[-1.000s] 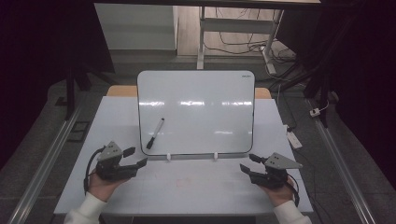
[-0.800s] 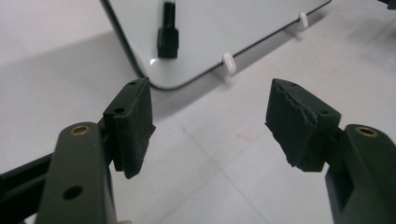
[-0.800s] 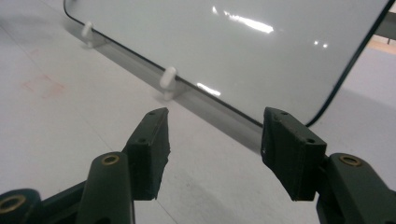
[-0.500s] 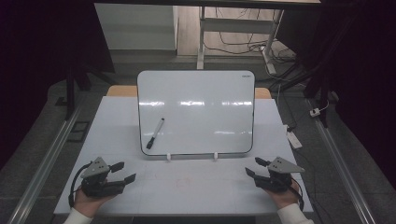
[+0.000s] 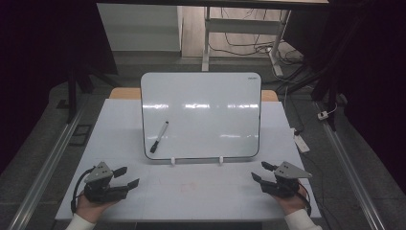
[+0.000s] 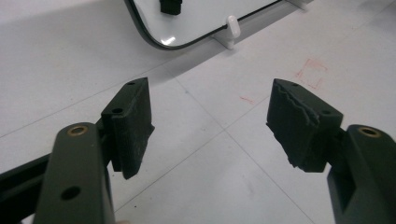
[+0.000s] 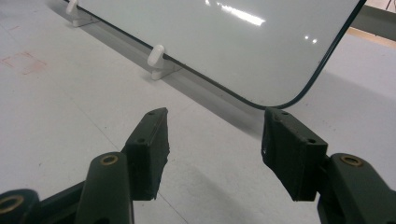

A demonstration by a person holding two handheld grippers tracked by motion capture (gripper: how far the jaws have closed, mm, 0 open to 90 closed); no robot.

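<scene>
Ideally the left tongs (image 5: 125, 176) (both pairs apart, empty) reach far for the marker (image 5: 159, 136) on the whiteboard (image 5: 210, 96), gripping mid-barrel.

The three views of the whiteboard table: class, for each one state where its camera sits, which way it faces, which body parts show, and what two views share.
High view: above the person's side, looking forward and down on the table; both hands, left claw and right claw, open.
Left gripper view: on the left claw, facing the whiteboard corner with the marker.
Right gripper view: on the right claw, facing the whiteboard's other lower corner.
Shared: the whiteboard's white feet and faint red marks.
</scene>
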